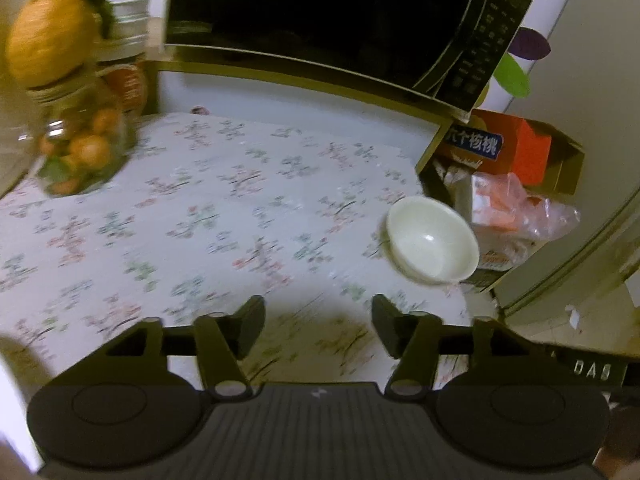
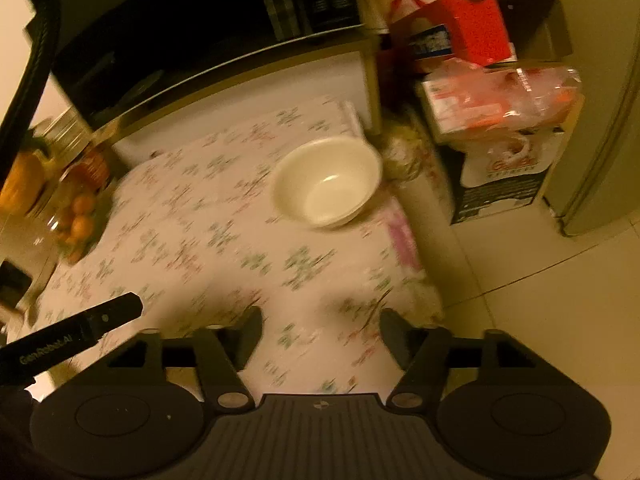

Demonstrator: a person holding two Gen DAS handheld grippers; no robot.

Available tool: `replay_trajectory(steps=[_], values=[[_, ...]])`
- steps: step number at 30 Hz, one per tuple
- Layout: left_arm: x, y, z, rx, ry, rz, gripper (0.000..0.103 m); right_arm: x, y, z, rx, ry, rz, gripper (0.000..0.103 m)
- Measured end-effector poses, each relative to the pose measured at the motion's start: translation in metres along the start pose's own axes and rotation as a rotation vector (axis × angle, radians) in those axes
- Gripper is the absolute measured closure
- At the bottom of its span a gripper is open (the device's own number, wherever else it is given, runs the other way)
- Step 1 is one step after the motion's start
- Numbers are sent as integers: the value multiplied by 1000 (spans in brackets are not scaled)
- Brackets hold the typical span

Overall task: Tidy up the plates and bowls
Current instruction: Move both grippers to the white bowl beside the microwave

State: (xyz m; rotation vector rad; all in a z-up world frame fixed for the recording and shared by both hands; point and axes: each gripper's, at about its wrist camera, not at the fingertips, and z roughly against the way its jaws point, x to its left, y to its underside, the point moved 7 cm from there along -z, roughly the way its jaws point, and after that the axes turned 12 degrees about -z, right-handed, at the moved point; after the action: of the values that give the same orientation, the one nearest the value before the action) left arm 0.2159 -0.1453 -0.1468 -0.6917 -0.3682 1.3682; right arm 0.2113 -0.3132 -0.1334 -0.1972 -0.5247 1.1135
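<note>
— Sitting upright near the table's right edge, that's where the bowl is?
— Yes. The bowl is cream-white and has nothing in it, and it rests on the floral cloth close to the far right corner.
— Is either gripper on it?
— No. The left gripper hangs over the cloth with its jaws spread wide and nothing between them; the bowl lies ahead and to its right, apart from the fingers. The right gripper is also spread wide and holds nothing, with the bowl straight ahead of it, well clear of the tips.
— What's around the bowl?
— Just past the table edge beside it stand cartons, with a crinkled plastic bag on them and a red box further back. A microwave sits on a shelf behind the table.
— And the far left?
— A glass jar of small orange fruit, topped with a yellow pineapple-shaped lid. Behind it, a stack of white dishes, blurred. In the right wrist view, part of the left tool juts in at lower left.
</note>
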Motion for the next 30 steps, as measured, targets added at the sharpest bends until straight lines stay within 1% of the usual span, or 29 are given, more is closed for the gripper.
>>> replay_trajectory(steps=[2,5,8,11,16,19,22,23,24,26,28,30], values=[[-9,-7,-15,-3,-1,-3,39,-4,-6,-8,-2,1,-3,29],[-19,-15,-36,-3,-9,-2,38,-14,-16,-20,-29,9,-18,28],[-26,-23,-52,-19,3,24,37,-25,-26,-29,-51,-6,-78,28],[-32,-29,-62,-32,27,43,37,-35,-36,-40,-59,-42,-164,30],[-34,-36,-77,-26,31,70,37,-47,-52,-56,-71,-93,-309,30],[-36,-39,-87,-21,18,74,38,-45,-58,-65,-76,-94,-336,30],[-40,-39,-97,-9,0,55,39,-40,-61,-76,-73,-109,-343,30],[-41,-40,-100,-7,-6,52,42,-39,-61,-79,-70,-107,-344,32],[-42,-41,-103,-3,-16,51,42,-38,-61,-82,-69,-105,-347,33],[-42,-39,-109,6,-18,57,44,-38,-62,-88,-70,-103,-360,42],[-43,-38,-114,12,-14,65,45,-37,-62,-91,-69,-105,-369,46],[-44,-37,-118,17,-14,56,48,-37,-63,-94,-73,-102,-363,51]])
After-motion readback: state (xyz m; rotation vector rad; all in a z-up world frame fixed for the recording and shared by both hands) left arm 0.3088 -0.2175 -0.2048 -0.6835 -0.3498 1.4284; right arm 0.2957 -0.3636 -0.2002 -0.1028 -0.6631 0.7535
